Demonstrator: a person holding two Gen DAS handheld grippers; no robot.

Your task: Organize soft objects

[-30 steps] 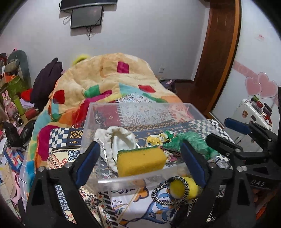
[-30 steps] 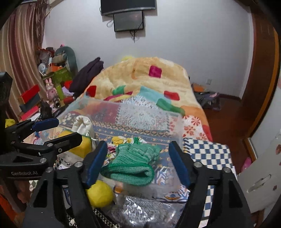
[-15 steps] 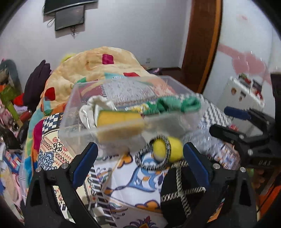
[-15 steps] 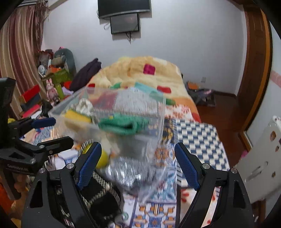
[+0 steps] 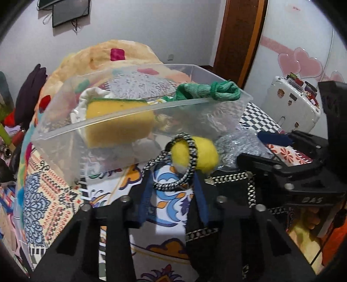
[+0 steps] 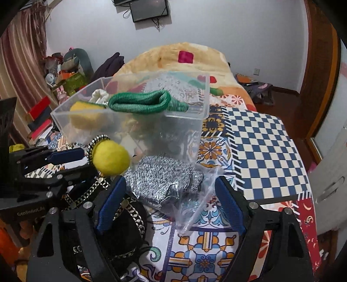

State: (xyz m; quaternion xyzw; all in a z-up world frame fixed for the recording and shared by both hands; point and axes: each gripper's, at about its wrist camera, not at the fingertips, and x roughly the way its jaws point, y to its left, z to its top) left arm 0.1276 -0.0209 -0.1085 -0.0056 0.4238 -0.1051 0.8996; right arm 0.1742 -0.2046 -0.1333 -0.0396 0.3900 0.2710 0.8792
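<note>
a home bedroom — a bed [image 6: 256, 138] under patchwork covers, a blanket [image 6: 173, 56] heaped at its head, a wall tv [image 6: 149, 9], striped curtains [image 6: 19, 65] and a wooden door frame [image 5: 238, 36].

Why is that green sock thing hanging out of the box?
The green knit piece is draped over the rim of the clear bin instead of lying inside. It looks odd because the yellow sponge sits properly within the bin.
</note>
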